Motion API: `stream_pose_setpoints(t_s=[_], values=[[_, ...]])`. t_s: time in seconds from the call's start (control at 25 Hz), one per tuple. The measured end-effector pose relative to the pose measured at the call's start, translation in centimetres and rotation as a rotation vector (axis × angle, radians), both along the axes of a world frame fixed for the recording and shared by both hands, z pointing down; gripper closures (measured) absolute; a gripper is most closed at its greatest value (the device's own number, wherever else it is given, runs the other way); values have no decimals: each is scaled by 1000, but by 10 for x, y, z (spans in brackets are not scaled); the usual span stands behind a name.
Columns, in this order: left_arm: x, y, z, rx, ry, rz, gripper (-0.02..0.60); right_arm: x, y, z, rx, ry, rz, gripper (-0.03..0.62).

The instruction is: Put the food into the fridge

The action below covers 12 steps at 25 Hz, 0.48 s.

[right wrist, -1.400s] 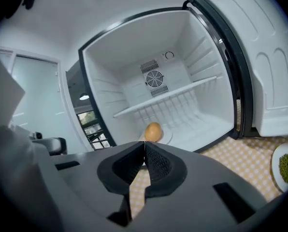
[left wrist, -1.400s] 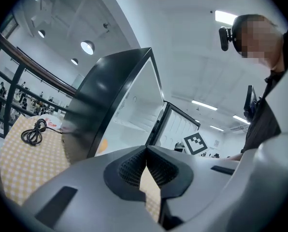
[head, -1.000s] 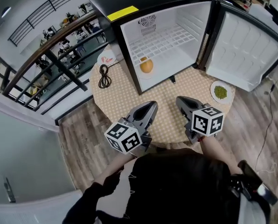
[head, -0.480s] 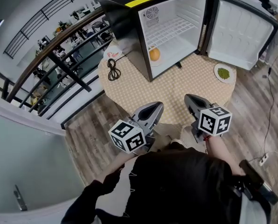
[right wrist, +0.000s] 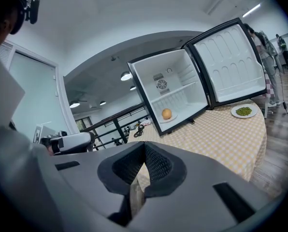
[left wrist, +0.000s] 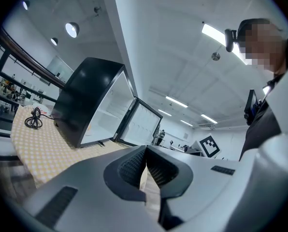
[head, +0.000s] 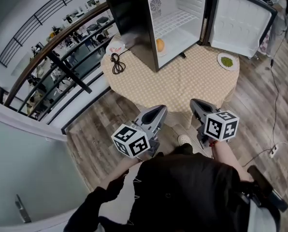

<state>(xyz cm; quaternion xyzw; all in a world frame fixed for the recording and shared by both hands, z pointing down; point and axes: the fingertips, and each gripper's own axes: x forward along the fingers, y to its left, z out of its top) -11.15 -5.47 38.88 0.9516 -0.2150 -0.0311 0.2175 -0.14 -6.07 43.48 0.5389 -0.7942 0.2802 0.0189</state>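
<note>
Left gripper (head: 157, 111): jaws pressed together, nothing between the ribbed pads (left wrist: 132, 166), held low in front of the body and short of the table. Right gripper (head: 194, 103): likewise closed tight and empty, beside the left at about the same height, marker cube (head: 221, 124) turned upward. Below both, wooden plank floor (head: 100, 122) and the toe of a light shoe (head: 184, 139).

Ahead, a round table (head: 182, 88) covered in yellow-and-white check. At its far side, a small black fridge (head: 132, 13), door (head: 238, 18) swung fully open to the right, white inside, wire shelf (head: 180, 21) across the middle. On the fridge floor near the front, an orange (head: 160, 44) on a small white plate (right wrist: 169, 119). Outside on the tabletop, near the right edge and just in front of the open door, a white plate of green food (head: 227, 61), well apart from both grippers. Left of the fridge, a coiled black cable (head: 117, 63) on the check, with a small white and red item (head: 116, 47) just behind it, too small to identify.

Round about: a dark railing (head: 52, 57) with a wooden top rail left of the table, and cluttered desks (head: 74, 21) on a lower level beyond it; a white plug (head: 273, 151) on a thin cord lying on the floor at right; white ceiling with strip lights (left wrist: 219, 35) and round lamps (left wrist: 71, 29); a standing person (right wrist: 267, 62) by the far side of the open door
</note>
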Motion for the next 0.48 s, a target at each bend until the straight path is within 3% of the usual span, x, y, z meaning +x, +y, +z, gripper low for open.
stream_pose_setpoints(t_s=[0.48], values=[[-20,19,1,3,14,-10,568,-21,24,3,-5,28,-8,577]])
